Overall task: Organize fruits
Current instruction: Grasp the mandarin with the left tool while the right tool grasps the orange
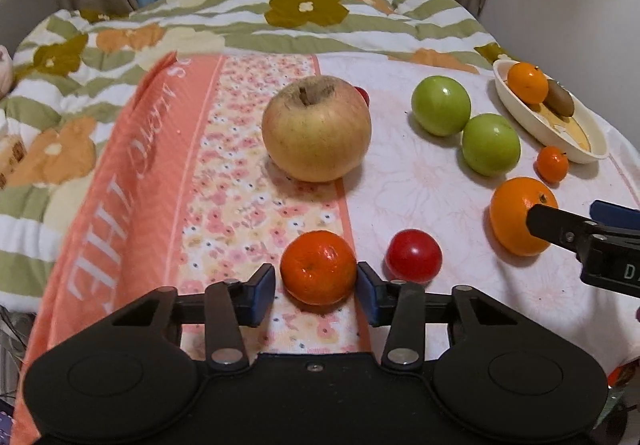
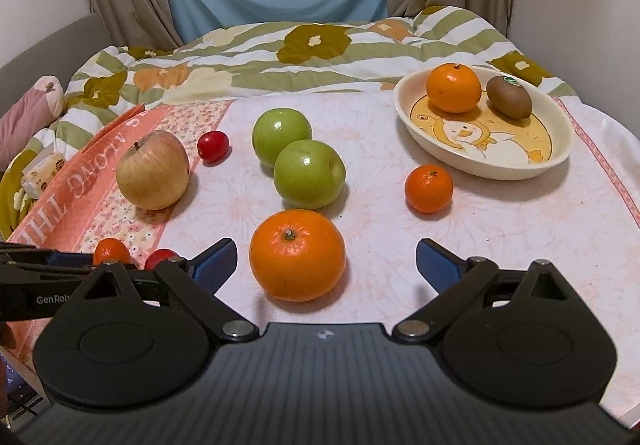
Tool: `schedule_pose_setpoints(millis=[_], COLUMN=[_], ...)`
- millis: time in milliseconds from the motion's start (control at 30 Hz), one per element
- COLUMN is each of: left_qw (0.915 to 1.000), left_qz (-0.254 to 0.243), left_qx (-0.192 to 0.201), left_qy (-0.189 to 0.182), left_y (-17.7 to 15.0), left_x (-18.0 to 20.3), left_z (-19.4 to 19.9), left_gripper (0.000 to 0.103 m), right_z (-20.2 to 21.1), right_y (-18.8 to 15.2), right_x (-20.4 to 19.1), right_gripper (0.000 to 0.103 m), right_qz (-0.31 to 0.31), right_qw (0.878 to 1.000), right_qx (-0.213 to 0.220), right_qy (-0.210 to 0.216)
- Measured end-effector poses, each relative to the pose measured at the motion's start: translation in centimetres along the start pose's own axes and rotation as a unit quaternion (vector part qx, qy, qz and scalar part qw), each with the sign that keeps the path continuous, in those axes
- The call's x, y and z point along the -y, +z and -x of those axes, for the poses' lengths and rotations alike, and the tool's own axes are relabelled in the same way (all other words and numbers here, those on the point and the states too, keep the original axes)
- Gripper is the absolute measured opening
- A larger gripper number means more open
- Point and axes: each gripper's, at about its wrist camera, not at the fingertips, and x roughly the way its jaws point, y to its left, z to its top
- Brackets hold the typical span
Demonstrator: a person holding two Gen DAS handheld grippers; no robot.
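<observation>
On the cloth (image 1: 420, 181), your left tool (image 1: 316, 293) brackets a small tangerine (image 1: 318, 267), seemingly unclamped; your right tool (image 2: 326, 265) stands wide apart around the large orange (image 2: 297, 255).

Four oranges (image 2: 297, 255), three apples (image 2: 309, 173), two tomatoes (image 2: 213, 146), one kiwi (image 2: 509, 97)

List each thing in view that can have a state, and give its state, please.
left gripper: open around the small orange, right pad near its skin, contact unclear
small orange: on the cloth, between the pads
right gripper: wide open, large orange between its fingers, untouched
large orange: on the cloth, stem up
bowl: upright, holding an orange and a kiwi
yellowish apple: upright, stem up
</observation>
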Motion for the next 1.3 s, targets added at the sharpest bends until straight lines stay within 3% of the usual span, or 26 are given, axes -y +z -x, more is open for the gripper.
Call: schedule_pose_setpoints(millis=[467,1000,1067,1300], left_qw=[0.9999,0.9995,0.9994,0.9987], left_qz=[0.003,0.004,0.002,-0.006], left_qx=[0.009,0.019,0.023,0.034], left_qy=[0.006,0.023,0.026,0.036], left_y=[-0.1,-0.8,-0.8,-0.5], left_x=[-0.6,-0.2,0.0,0.9], left_z=[0.4,1.5,1.8,2.9], left_gripper=[0.043,0.043,0.043,0.043], right_z=[-1.2,-3.0,-3.2,-2.7], right_y=[-0.1,0.1,0.1,0.3], right_x=[-0.8,-1.7,-1.7,-1.2], right_gripper=[0.102,0.083,0.076,0.075], right_qz=[0.022,0.041,0.048,0.051], right_qw=[1.0,0.999,0.998,0.998], right_qx=[-0.013,-0.027,-0.027,-0.028], right_qy=[0.006,0.02,0.021,0.032])
